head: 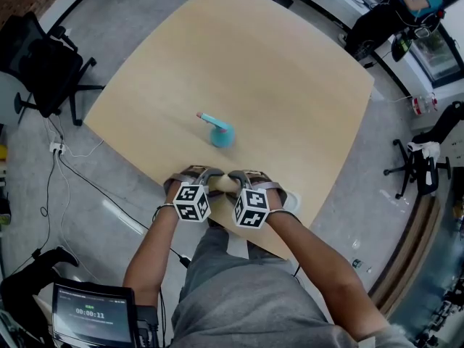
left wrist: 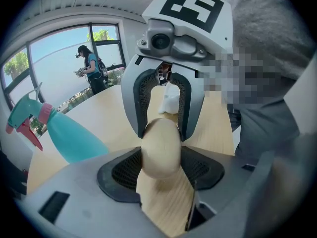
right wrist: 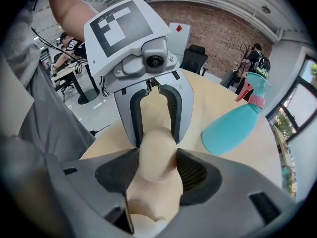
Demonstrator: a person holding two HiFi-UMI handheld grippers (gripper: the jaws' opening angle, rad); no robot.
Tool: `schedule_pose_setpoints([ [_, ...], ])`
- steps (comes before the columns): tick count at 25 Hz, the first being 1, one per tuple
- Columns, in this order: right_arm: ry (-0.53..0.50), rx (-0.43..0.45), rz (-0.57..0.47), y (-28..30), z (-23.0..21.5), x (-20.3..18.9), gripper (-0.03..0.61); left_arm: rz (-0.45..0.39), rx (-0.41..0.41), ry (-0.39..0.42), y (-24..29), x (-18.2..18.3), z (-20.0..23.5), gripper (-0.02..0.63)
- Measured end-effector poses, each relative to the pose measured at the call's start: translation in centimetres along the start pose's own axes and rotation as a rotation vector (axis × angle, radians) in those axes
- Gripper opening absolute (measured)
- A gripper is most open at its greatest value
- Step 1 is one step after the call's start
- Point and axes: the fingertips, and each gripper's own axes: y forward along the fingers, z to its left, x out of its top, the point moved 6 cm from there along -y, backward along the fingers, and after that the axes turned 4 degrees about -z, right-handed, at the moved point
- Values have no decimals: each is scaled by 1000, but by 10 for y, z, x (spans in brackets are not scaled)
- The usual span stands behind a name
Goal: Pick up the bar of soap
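Grippers sit nearest to me, at the lower centre of the head view, nose to nose over the near edge of the table [head: 275,85]. Each marker cube faces up at the camera.

In the left gripper view, the left gripper [left wrist: 162,153] has its jaws drawn in narrow, and the dark pads press both sides of the bar of soap [left wrist: 161,140]. The soap is a smooth, cream, rounded oval. In the right gripper view, the right gripper [right wrist: 157,157] does the same from the opposite end, jaws closed in on the same bar. So the soap is pinched between the two tools, low over the wood. I cannot tell whether its underside touches the table.

I judge the bar to be light and stiff but slick. Its curved faces could squirt out of a hard squeeze, and its surface could dent under one. The safest hold is across the widest middle with the pads flat on the flanks, not on the tapering ends. I think one gripper would carry it.

Further out, at the middle of the head view, a teal spray bottle [head: 220,133] with a pink trigger stands well apart from the grippers. Beyond it the tabletop is bare. At the upper left of the head view a black office chair [head: 43,67] stands on the grey floor.
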Motion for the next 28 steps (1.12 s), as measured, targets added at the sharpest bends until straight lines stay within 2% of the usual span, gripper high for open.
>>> schedule_pose_setpoints([
  [16,53,59,49,22,4,-20,244,12,-34,-41,23,-10,-6,252],
  [28,105,-15,45,17,-4,-33,244,-28,39,-144,11,-24,1,252],
])
